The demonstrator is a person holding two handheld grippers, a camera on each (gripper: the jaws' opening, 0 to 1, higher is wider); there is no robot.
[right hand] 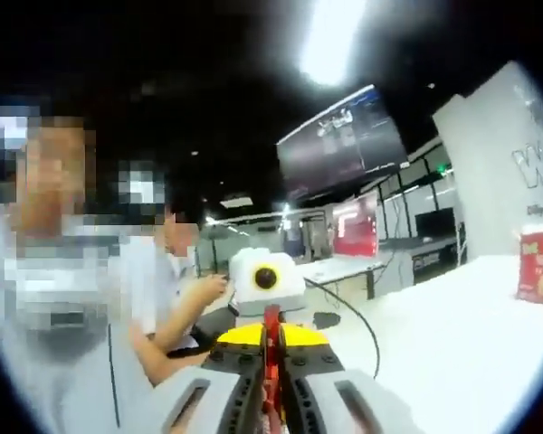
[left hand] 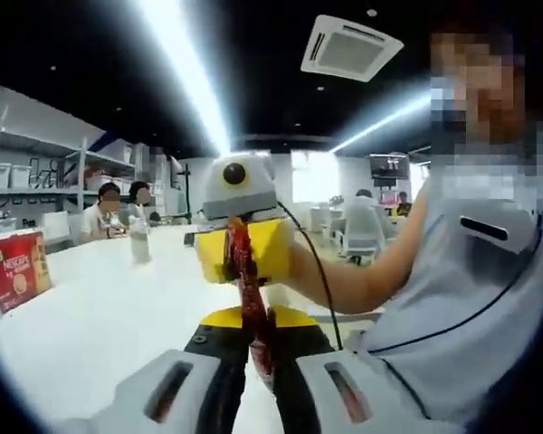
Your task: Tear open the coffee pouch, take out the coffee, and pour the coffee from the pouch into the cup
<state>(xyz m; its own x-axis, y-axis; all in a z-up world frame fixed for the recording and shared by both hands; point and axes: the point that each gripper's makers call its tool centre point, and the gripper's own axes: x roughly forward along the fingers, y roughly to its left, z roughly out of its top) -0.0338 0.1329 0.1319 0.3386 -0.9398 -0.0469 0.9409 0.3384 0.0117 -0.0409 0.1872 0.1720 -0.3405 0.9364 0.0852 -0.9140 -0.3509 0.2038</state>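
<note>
Both claws are squeezed shut on one thin red coffee pouch [left hand: 242,271], each pinching one end, so the pouch hangs in the air between them above the white table [left hand: 100,316]. In the left gripper view, the left claw [left hand: 261,366] pinches the near end at 6 o'clock, and the right claw [left hand: 240,249], yellow and white, holds the far end in the middle. In the right gripper view, the right claw [right hand: 271,384] bites the pouch [right hand: 271,348] at 6 o'clock, and the left claw [right hand: 264,316] faces it just past.

What could go wrong? If the claws pull apart too fast, the pouch may rip wide and coffee could spill on the table. If one claw holds too little, the pouch could slip out and not tear at all.

The left gripper view shows two people sitting at 9 o'clock and shelves [left hand: 45,172] behind them. The right gripper view shows a big dark screen [right hand: 344,145] at 1 o'clock. A red box [left hand: 18,268] sits on the table, at 8 o'clock in the left gripper view.
</note>
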